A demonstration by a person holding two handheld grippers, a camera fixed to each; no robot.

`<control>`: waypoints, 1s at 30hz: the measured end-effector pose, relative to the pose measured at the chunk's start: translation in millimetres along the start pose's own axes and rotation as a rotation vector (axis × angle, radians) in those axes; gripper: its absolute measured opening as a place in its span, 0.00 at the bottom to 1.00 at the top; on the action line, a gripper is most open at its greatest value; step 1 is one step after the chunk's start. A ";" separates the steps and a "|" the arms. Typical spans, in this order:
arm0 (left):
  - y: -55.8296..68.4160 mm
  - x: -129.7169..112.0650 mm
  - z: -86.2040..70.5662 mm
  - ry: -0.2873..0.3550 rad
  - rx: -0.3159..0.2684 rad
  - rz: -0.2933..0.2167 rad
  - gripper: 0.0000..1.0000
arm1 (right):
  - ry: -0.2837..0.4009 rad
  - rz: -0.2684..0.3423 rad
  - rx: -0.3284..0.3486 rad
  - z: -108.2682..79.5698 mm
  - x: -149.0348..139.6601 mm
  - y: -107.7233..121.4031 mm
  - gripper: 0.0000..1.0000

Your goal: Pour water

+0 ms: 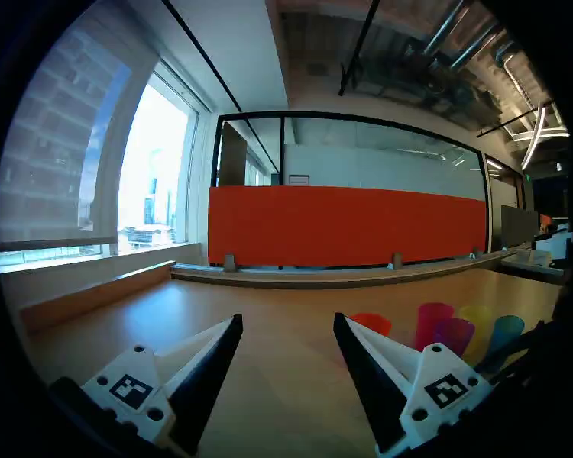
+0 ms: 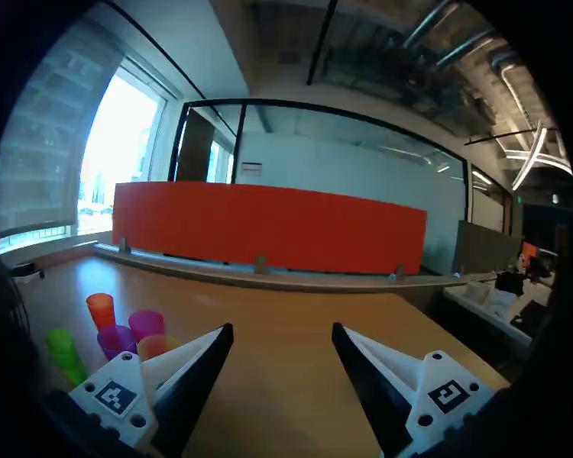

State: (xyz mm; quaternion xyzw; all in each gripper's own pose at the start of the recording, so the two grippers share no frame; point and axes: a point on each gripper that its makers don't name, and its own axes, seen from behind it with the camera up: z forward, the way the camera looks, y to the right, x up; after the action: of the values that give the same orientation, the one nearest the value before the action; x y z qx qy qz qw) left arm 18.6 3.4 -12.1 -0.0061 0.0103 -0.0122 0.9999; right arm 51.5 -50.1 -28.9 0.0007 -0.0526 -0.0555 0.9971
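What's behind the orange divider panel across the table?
Above the orange divider panel, a glass partition and pale wall show; anything directly behind it is hidden.

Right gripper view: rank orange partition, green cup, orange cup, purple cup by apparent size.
1. orange partition: by far the largest.
2. green cup and orange cup: they look about alike. The green one sits nearer the camera, so I won't rank them.
3. purple cup: smallest as seen.

A wooden table (image 1: 286,305) ends at an orange divider panel (image 1: 348,225) along its far edge, a bright window (image 1: 153,183) beside it, exposed pipes (image 1: 454,38) overhead.
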 end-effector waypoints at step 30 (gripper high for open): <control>-4.4 -16.5 9.8 -0.010 0.008 0.019 0.88 | -0.001 0.001 -0.006 -1.3 2.2 1.5 1.00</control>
State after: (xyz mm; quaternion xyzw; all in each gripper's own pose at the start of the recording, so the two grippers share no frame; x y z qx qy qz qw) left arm 2.1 -0.5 -1.8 -0.0022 0.0053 -0.0030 1.0000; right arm 53.9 -48.8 -30.0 -0.0021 -0.0530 -0.0551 0.9971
